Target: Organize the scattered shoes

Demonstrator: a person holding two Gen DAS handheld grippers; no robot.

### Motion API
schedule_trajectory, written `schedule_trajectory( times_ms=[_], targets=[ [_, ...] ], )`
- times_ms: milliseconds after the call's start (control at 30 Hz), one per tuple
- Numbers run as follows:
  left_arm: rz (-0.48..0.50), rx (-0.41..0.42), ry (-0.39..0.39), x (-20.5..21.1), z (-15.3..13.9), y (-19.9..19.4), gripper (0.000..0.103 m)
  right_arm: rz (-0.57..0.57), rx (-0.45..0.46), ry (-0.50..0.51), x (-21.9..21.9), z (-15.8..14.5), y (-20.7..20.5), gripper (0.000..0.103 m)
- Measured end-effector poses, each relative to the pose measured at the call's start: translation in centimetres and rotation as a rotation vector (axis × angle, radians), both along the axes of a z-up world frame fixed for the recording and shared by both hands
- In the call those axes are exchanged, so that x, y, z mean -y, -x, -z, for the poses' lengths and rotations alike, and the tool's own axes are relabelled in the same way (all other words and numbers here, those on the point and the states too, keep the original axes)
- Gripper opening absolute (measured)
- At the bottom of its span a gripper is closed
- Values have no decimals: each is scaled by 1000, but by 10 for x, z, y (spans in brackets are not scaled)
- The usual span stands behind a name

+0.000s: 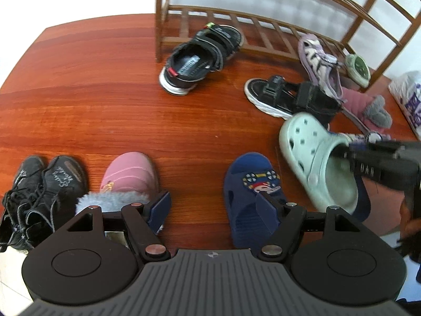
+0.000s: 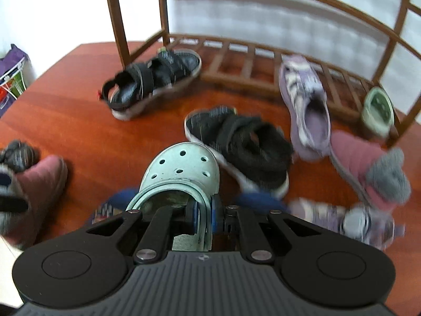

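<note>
- Showing pale cursive lettering, too small for reading, on the toes of the pair of black lace-up leather shoes standing at the left edge of the wooden floor.
- Showing a printed insole label, not readable, inside the black strap sandal with white sole leaning against the brown slatted wooden shoe rack.
- Lying scattered near the rack: a second black strap sandal, a lilac sneaker, a pink fur-trimmed boot.
- Hanging wide apart and holding nothing: left gripper, between another pink fur-trimmed boot and a navy cartoon-print slipper.
- Pinching the side wall of the mint green perforated rubber clog: right gripper, jaws nearly together, clog lifted above the navy slipper, toe pointing away toward the rack.
</note>
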State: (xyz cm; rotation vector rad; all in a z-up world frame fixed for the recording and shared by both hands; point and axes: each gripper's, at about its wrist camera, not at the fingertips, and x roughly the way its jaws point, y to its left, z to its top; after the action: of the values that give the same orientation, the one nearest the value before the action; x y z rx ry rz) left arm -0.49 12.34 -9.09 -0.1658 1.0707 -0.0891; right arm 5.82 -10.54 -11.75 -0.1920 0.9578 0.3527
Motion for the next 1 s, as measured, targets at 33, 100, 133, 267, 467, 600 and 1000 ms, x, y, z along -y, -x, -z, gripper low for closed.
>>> schedule_trajectory(
  times_ms=[33,100,133,267,467,600,1000],
  targets=[
    [10,0,-2,2,0,0,73,12,-6,-2,2,3,5,11],
    [29,1,-6,7,-1,0,73,28,-16,-6,6,7,13,11],
    [38,1,-8,9,-1,0,73,42,-24,-9,8,12,18,11],
    [63,-2,-15,16,-1,2,73,89,-50,-18,17,28,29,11],
    [83,-9,-21,23,0,3,73,131,-66,-4,30,40,38,11],
    [93,-12,-24,26,1,1,73,139,-82,-7,36,46,42,12],
    [91,-33,-29,32,21,-2,73,74,-107,-35,49,28,46,28]
  ],
)
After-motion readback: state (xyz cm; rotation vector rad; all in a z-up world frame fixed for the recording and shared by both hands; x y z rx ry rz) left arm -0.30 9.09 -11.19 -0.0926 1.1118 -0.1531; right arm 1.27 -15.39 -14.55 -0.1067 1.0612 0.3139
